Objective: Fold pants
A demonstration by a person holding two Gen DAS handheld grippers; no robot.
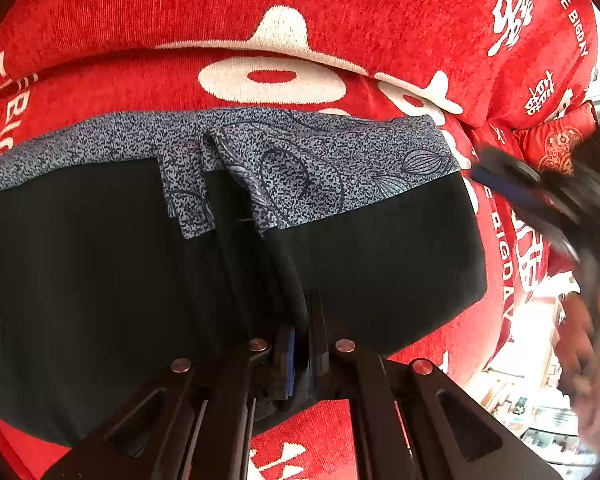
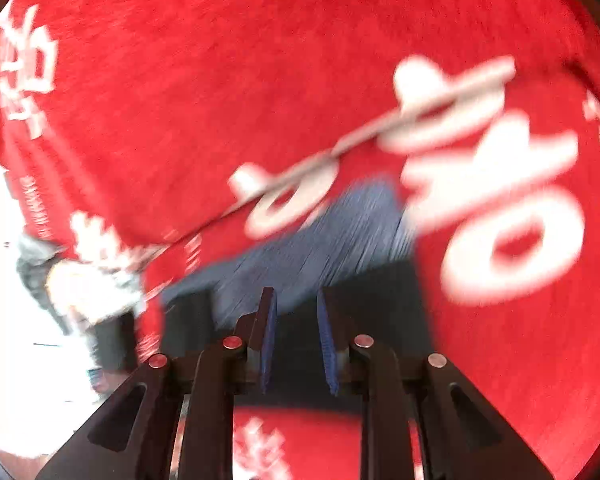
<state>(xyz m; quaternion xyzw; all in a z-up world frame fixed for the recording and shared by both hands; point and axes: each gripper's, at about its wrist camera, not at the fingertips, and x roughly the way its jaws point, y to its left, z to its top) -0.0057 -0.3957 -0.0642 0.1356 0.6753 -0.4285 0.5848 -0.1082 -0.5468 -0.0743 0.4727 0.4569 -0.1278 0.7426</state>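
The pants (image 1: 100,260) are black with a grey-blue patterned waistband (image 1: 300,160). They lie folded on a red blanket (image 1: 180,20). My left gripper (image 1: 302,320) is shut on a fold of the black fabric at the pants' near edge. My right gripper (image 1: 512,188) shows blurred at the right of the left wrist view, beside the waistband's end. In the right wrist view my right gripper (image 2: 296,312) is open and empty, just over the pants (image 2: 320,240), which are blurred by motion.
The red blanket (image 2: 220,80) with white characters covers the whole surface. Its edge drops off at the right of the left wrist view, with a bright room (image 1: 532,360) and a red cushion (image 1: 556,144) beyond.
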